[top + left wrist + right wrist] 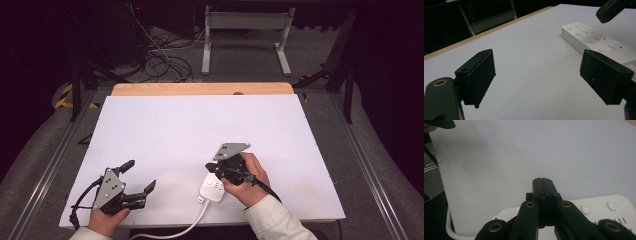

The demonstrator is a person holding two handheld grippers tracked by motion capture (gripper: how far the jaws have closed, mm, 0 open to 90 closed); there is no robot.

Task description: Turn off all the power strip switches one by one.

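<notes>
A white power strip [212, 189] lies near the front edge of the white surface [175, 130], its cord trailing off, as the right tongs [212, 168], clenched on nothing, hover over it, seemingly to press a button, while the left tongs [138, 176] wait released nearby.

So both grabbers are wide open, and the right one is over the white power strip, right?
Not quite. The left gripper is wide open, but the right gripper is shut: the right gripper view shows its two black jaws pressed together with nothing between them. It is over the white power strip on the table, as you said.
</notes>
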